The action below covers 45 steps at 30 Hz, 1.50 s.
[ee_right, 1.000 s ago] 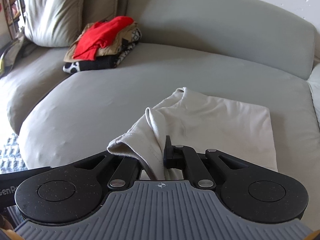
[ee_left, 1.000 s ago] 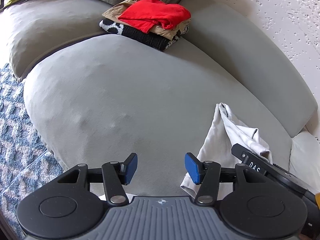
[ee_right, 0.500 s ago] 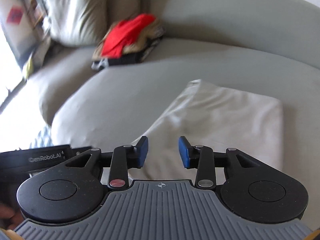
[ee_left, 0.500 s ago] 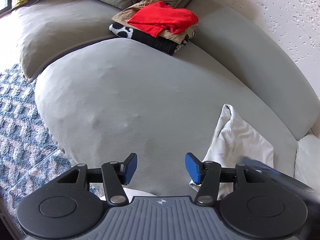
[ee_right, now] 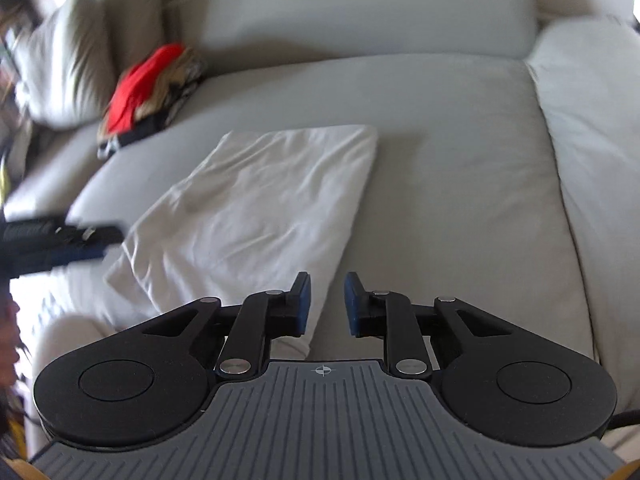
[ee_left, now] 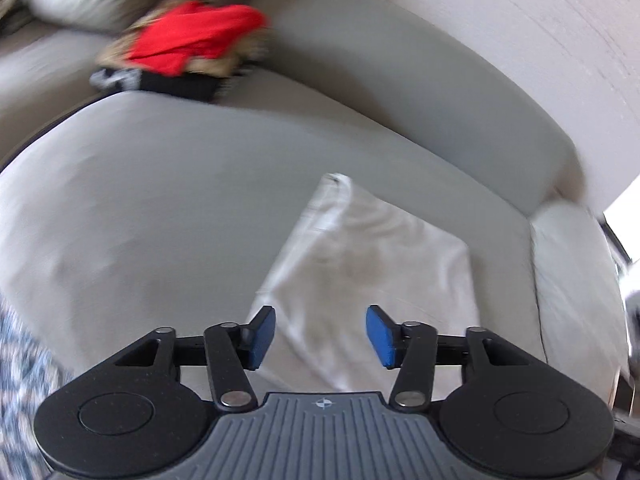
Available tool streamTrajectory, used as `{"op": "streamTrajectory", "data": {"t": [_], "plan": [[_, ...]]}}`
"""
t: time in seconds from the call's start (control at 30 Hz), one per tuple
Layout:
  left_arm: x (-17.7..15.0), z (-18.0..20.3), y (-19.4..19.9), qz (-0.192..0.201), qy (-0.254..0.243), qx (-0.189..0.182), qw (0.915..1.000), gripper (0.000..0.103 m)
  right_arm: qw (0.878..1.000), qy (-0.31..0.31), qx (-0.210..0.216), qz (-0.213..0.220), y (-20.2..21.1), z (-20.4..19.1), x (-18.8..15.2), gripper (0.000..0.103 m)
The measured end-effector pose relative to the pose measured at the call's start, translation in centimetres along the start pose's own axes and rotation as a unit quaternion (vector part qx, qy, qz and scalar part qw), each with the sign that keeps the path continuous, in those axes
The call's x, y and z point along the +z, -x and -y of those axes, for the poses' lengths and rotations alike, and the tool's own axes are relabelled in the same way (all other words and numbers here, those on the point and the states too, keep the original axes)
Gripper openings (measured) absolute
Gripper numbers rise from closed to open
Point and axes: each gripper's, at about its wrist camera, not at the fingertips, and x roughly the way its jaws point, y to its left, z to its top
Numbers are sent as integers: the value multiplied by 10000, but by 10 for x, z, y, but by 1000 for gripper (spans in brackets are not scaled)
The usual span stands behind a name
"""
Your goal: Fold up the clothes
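no writing could be read in either view; motion blur smeared both. at far left a pale cushion [ee_right: 68, 60] leaned in the sofa [ee_right: 460, 168] corner, and just right of it sat a pile [ee_right: 148, 92] of clothes, red on top, tan and black-and-white beneath. the left hand-held gripper [ee_left: 320, 336] hovered over the near edge of the shirt [ee_right: 256, 208], its jaws spread, having just been closing, with cloth below but no pad pressing it. the white shirt lay folded flat on the seat, mid-sofa, well apart from the pile. the right hand-held gripper [ee_right: 326, 304] hung at the shirt's near right corner, jaws parted after just narrowing, pinching nothing. a second seat cushion [ee_right: 592, 128] lay at right.
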Motion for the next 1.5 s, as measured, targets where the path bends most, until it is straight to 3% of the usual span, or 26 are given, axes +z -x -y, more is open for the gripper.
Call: {"op": "streamTrajectory", "data": {"t": [0.07, 0.13, 0.23, 0.27, 0.47, 0.53, 0.63, 0.73, 0.83, 0.93, 0.97, 1.03, 1.07, 1.13, 1.17, 1.27, 1.37, 1.5], "plan": [[-2, 7, -11, -60, -213, 99, 9997, 11, 9991, 359, 170, 139, -7, -9, 0, 24], [-3, 14, -22, -120, -426, 198, 9988, 10, 9972, 677, 270, 157, -17, -16, -2, 24], [-8, 8, -42, -293, -566, 975, 9932, 3, 9948, 994, -26, -222, -32, -20, -16, 23], [-11, 2, -46, -335, -540, 1055, 9924, 5, 9941, 1017, -97, -355, -35, -18, -22, 23], [-12, -13, -31, -366, -563, 948, 9932, 8, 9980, 542, 130, -302, -1, 10, -14, 25], [-6, -10, -16, -161, -502, 897, 9946, 8, 9994, 244, 190, -156, 8, 22, -3, 29], [9, 1, -2, 60, -303, 415, 9987, 12, 9985, -385, 337, 183, 9, 40, 14, 31], [28, 20, -9, 57, -157, -43, 9999, 21, 9903, -1143, 644, 446, -4, 56, 32, 19], [47, 41, -29, 22, -188, -297, 9994, 24, 9833, -1444, 1090, 197, -43, 60, 47, 16], [58, 53, -75, -255, -462, -363, 9979, 21, 9717, -1650, 1671, -248, -87, 61, 59, 17], [59, 52, -93, -378, -550, -322, 9973, 14, 9679, -1644, 1839, -487, -102, 61, 59, 16], [58, 45, -121, -450, -660, 32, 9968, 10, 9721, -1647, 1587, -517, -121, 67, 55, 12], [58, 38, -132, -445, -668, 241, 9965, 8, 9753, -1639, 1420, -411, -127, 73, 54, 0], [59, 18, -142, -375, -406, 407, 9976, 7, 9758, -1901, 1072, -105, -122, 89, 54, 0], [61, 7, -141, -332, -208, 453, 9982, 7, 9748, -2045, 896, 54, -119, 97, 55, 7], [66, -6, -119, -119, 168, 630, 9978, 5, 9670, -2467, 365, 529, -109, 121, 56, 8], [74, 2, -99, 127, 242, 139, 9995, 5, 9549, -2745, 814, 788, -108, 122, 63, 9], [87, 30, -123, -291, 167, -883, 9955, 15, 9466, -2672, 1742, 464, -141, 102, 81, 9]]}}
